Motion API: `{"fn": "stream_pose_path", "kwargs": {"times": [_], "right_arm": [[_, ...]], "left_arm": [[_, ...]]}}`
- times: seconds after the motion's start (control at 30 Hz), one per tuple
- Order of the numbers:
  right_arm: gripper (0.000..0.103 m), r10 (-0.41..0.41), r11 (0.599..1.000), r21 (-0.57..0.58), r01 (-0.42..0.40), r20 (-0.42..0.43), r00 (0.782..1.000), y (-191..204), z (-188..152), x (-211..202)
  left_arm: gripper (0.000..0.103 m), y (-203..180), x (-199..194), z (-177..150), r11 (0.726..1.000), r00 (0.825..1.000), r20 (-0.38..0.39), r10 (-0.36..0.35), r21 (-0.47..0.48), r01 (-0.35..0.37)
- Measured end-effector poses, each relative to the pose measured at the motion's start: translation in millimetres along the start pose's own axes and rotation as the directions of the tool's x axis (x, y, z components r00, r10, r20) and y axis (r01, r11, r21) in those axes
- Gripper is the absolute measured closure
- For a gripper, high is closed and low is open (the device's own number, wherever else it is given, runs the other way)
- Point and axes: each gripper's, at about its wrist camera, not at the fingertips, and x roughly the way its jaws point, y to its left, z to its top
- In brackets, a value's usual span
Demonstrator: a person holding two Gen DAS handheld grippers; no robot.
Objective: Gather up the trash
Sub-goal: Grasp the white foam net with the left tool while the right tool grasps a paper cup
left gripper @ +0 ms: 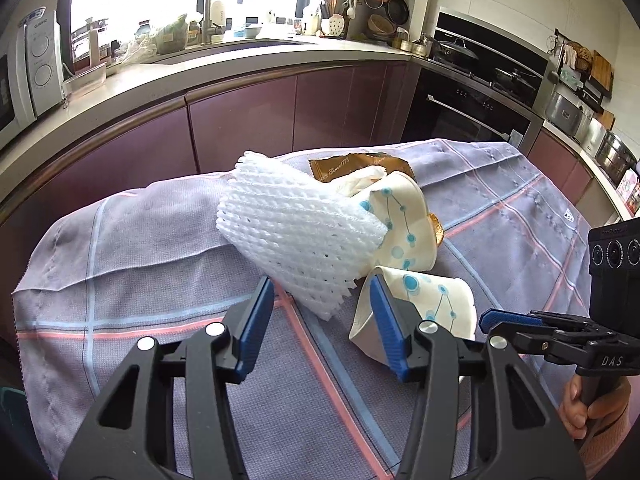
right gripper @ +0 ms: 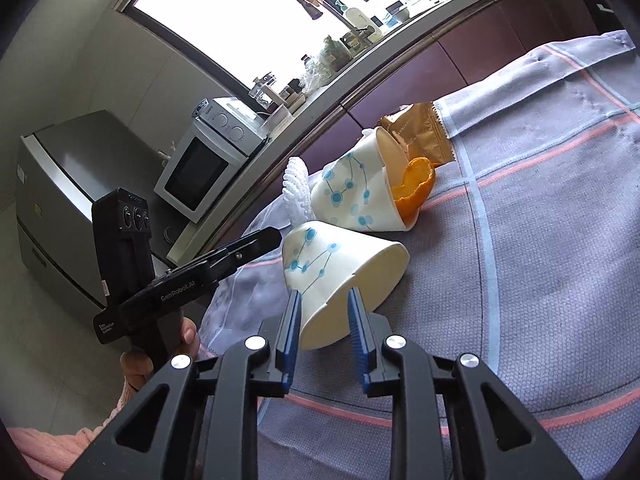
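- Blue-padded fingers of the right gripper (right gripper: 324, 330) stand narrowly apart astride the rim of the near paper cup (right gripper: 340, 276), one pad outside the wall and one inside the mouth; whether they press it I cannot tell
- Black left gripper (left gripper: 322, 320) has its fingers about half open with nothing between them, the white foam net (left gripper: 296, 232) just beyond at 12 o'clock
- The second paper cup (right gripper: 352, 196) lies on its side at 1 o'clock of the near one, an orange peel (right gripper: 416, 184) at its mouth
- A brown wrapper (right gripper: 424, 136) lies behind it
- All rest on the checked cloth (right gripper: 540, 240) covering the surface
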Motion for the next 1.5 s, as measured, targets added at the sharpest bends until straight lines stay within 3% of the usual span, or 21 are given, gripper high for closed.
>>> {"fn": "stream_pose_path", "kwargs": {"times": [0.3,0.37,0.43,0.57,1.07,1.3,1.5], "right_arm": [[0.079,-0.005,1.0,-0.009,0.005,-0.004,1.0,2,0,1],[0.079,-0.005,1.0,-0.012,0.005,-0.005,1.0,3,0,2],[0.079,-0.005,1.0,-0.016,0.005,-0.011,1.0,3,1,3],[0.079,-0.007,1.0,-0.02,0.006,-0.016,1.0,5,2,7],[0.079,0.01,1.0,-0.002,-0.01,-0.038,0.999,11,4,29],[0.098,0.009,1.0,-0.018,-0.009,-0.04,0.999,18,3,36],[0.101,0.011,0.999,-0.039,-0.012,-0.023,1.0,30,3,34]], "left_arm": [[0.056,-10,23,11,0.999,0.999,-0.022,0.035,0.04,-0.034],[0.066,-7,24,12,1.0,1.0,-0.026,0.014,0.02,-0.013],[0.085,-4,27,11,1.0,0.999,-0.037,-0.01,0.005,0.011],[0.097,3,28,7,0.999,0.999,-0.034,-0.024,-0.027,0.023],[0.098,26,-41,-10,0.996,0.993,0.115,0.01,-0.084,-0.001],[0.098,40,-75,-34,0.994,0.987,0.154,0.036,-0.112,-0.019],[0.098,64,-101,-55,0.986,0.984,0.172,0.05,-0.164,-0.022]]}}
